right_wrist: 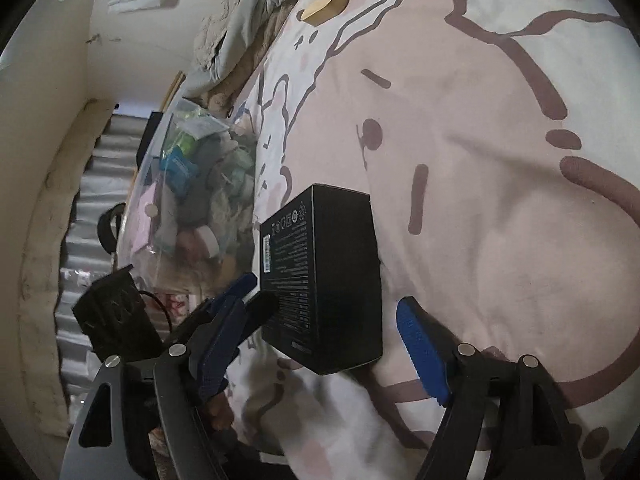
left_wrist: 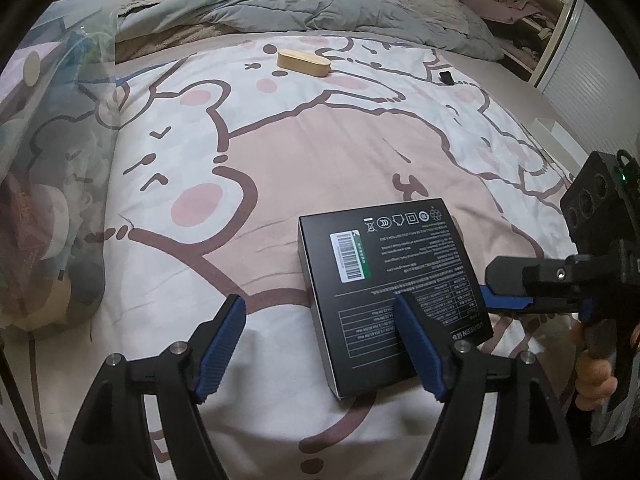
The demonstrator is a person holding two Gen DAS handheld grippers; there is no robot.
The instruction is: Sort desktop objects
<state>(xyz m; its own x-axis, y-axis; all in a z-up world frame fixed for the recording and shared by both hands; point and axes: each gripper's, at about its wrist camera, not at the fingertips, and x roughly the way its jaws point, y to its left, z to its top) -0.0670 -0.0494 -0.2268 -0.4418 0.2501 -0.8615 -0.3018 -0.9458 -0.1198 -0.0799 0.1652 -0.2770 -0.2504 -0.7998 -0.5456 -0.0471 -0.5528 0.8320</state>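
A black box (left_wrist: 394, 292) with white print and a barcode label lies flat on the pink and white cartoon sheet. My left gripper (left_wrist: 320, 312) is open just in front of it, its right finger over the box's near part. My right gripper (right_wrist: 326, 312) is open with the box (right_wrist: 328, 276) between its fingers; in the left wrist view it (left_wrist: 508, 288) reaches the box's right edge. A wooden oval case (left_wrist: 304, 63) and a small black object (left_wrist: 445, 77) lie far back on the bed.
A clear plastic bin (left_wrist: 48, 184) full of mixed items stands at the bed's left edge, also in the right wrist view (right_wrist: 192, 208). A grey duvet (left_wrist: 280, 12) and pillows lie at the back. A white box (left_wrist: 554, 130) sits at the right.
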